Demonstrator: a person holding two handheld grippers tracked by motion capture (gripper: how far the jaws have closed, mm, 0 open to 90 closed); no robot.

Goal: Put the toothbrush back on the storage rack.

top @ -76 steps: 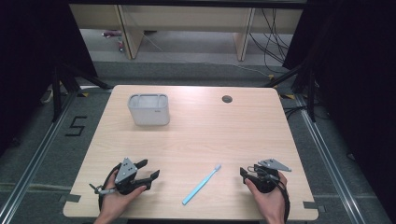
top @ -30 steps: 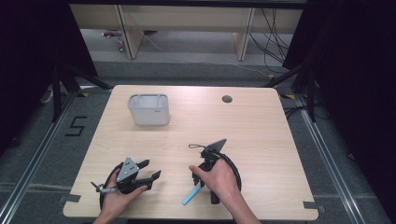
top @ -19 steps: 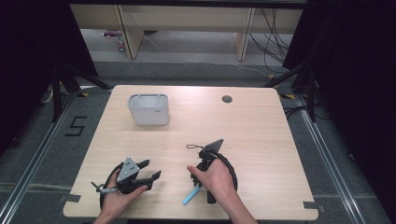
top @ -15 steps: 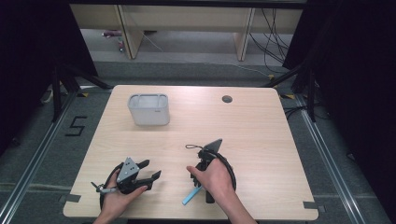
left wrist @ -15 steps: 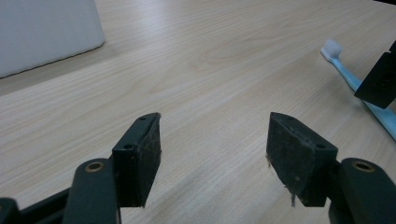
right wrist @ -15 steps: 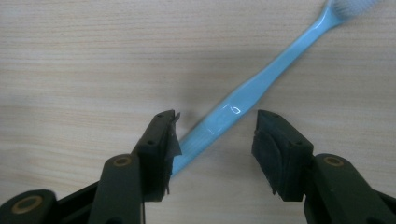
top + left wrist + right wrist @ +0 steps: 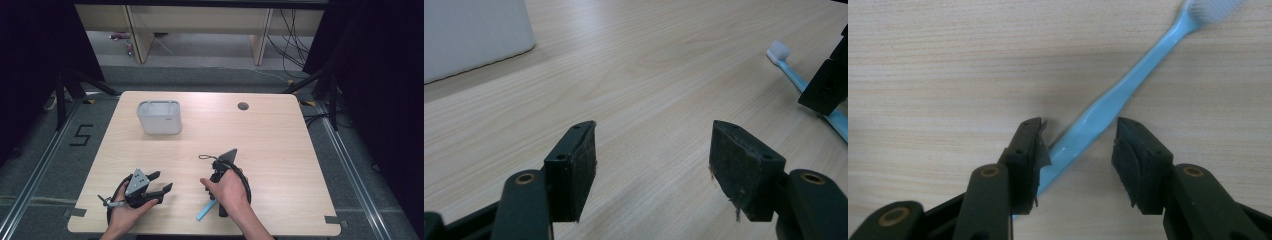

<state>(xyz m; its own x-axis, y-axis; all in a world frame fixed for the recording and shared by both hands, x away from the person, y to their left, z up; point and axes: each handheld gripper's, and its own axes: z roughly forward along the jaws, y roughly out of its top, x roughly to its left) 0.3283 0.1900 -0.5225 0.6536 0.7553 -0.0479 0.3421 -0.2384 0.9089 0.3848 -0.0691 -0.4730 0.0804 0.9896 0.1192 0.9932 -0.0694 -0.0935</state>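
Observation:
A light blue toothbrush (image 7: 1128, 85) with a white bristle head lies flat on the wooden table (image 7: 280, 135) near its front edge; its handle end (image 7: 204, 212) sticks out below the right hand. My right gripper (image 7: 1078, 135) points down over the handle. Its jaws have just been closing and stand on either side of the handle, with a gap at the right pad. My left gripper (image 7: 161, 181) rests at the front left, open and with nothing between its pads (image 7: 654, 145). From there the toothbrush (image 7: 791, 75) and a right-gripper jaw (image 7: 826, 85) show at the right.
A white, rounded rectangular container (image 7: 159, 117) stands at the back left of the table; a corner of the container (image 7: 474, 35) sits ahead of the left gripper. A dark cable hole (image 7: 243, 106) is at the back centre. Black curtains flank the table.
The right hand came from the front right corner to over the toothbrush, then stayed almost still over the last second. The left gripper has not moved.

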